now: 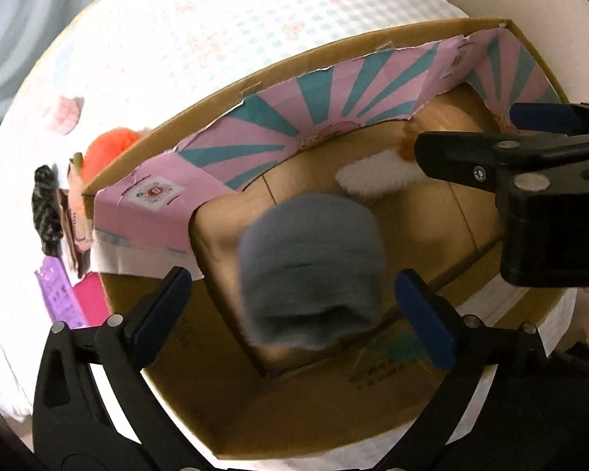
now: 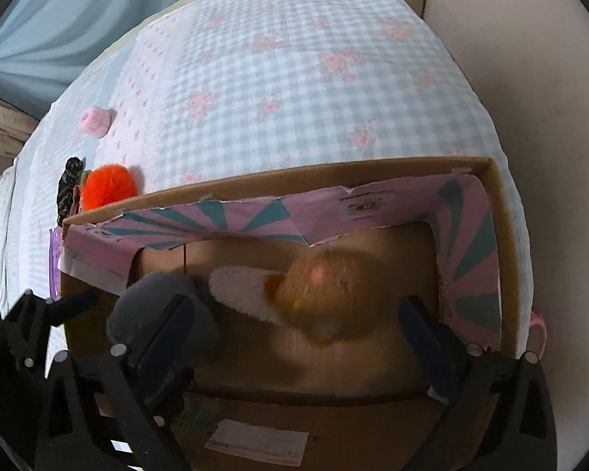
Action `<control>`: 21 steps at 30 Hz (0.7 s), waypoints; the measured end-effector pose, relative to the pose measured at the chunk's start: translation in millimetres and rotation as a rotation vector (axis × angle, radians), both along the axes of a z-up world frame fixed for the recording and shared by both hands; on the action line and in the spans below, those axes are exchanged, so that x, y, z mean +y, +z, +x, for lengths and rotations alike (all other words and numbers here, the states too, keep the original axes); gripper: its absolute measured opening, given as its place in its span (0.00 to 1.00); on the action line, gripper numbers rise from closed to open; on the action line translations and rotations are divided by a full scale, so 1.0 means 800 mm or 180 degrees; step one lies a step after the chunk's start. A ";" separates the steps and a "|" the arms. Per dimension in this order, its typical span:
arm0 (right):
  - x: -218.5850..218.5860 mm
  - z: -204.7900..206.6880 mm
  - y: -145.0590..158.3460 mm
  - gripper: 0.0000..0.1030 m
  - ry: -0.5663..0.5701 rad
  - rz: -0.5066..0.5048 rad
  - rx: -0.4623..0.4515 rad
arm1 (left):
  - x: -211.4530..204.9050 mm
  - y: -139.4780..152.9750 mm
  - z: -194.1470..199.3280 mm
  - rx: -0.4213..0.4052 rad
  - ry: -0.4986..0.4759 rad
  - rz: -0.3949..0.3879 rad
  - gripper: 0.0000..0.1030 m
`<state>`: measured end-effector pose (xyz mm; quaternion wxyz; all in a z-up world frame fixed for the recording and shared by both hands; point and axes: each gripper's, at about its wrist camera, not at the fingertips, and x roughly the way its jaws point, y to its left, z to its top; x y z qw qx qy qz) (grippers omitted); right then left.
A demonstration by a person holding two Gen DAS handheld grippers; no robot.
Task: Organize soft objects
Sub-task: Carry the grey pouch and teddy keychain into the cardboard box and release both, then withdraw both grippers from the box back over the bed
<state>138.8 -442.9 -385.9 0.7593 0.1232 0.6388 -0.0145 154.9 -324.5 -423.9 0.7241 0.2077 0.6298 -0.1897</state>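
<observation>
- Grey plush toy [image 1: 312, 271] is sitting blurred between the wide-open jaws of the left gripper [image 1: 300, 302], pads clear of it, over the floor of the cardboard box [image 1: 333, 424].
- Orange plush toy [image 2: 330, 298] is sitting likewise inside the wide-open right gripper [image 2: 298, 333], unheld, in the same box.
- Fingers could be snagging fur while lifting, dragging either toy out.
- Torn pink paper lining [image 2: 294, 212] at twelve o'clock could be catching a finger.
- Orange pom-pom [image 2: 108, 188], at ten o'clock outside the box, is risking being overlooked.
</observation>
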 end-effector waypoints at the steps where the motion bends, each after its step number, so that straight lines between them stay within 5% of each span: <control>1: 0.000 -0.001 0.000 1.00 0.0010 -0.0012 0.0003 | 0.001 0.001 0.000 0.0021 0.0007 -0.0014 1.00; 10: -0.004 -0.012 0.022 1.00 -0.0053 -0.0024 -0.0079 | 0.005 0.024 -0.004 -0.0013 0.0099 -0.0131 1.00; 21: 0.000 -0.040 0.117 1.00 -0.0101 -0.0042 -0.0319 | 0.033 0.114 -0.021 -0.0240 0.0283 -0.0433 1.00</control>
